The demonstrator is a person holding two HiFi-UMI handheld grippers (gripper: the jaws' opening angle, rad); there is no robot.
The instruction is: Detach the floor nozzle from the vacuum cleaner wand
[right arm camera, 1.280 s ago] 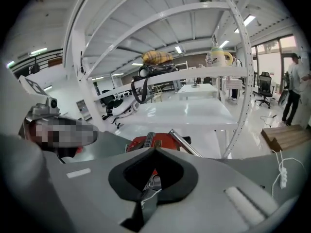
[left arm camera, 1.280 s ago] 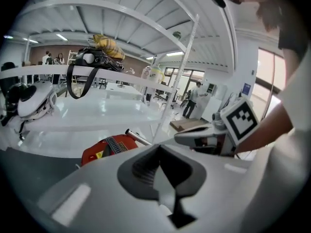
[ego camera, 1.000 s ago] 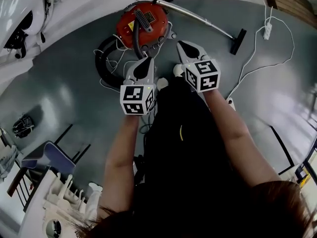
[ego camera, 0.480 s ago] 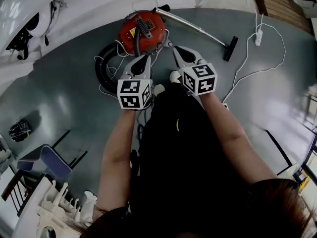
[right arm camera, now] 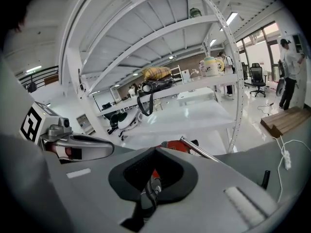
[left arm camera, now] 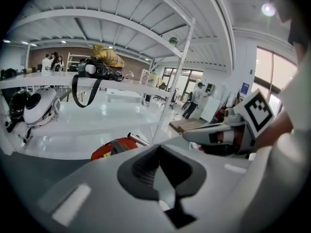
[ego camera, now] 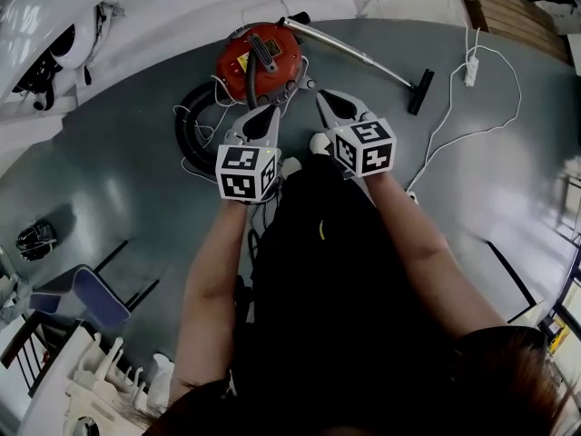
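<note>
Vacuum cleaner (ego camera: 259,57), red and round, sits on the grey floor (ego camera: 109,180) at about 12 o'clock from the person's two hands in the head view. Its metal wand (ego camera: 359,54) runs off toward 2 o'clock and ends in the black floor nozzle (ego camera: 420,92). The nozzle is fitted on the wand's far end and lies on the floor, well apart from both grippers. A black hose (ego camera: 192,121) coils beside the vacuum cleaner at its 7 o'clock, with thin white cable looped near it. A white cord with a power strip (ego camera: 470,66) trails over the floor at the nozzle's 2 o'clock.

The left gripper (ego camera: 270,110) and the right gripper (ego camera: 325,96) are held side by side above the floor, both pointing toward the vacuum cleaner. Each gripper's own view shows its jaws pressed together with nothing between them. Beyond the vacuum cleaner, at 12 o'clock, stands a white shelf rack (right arm camera: 184,87) with a few things on its upper shelf.
</note>
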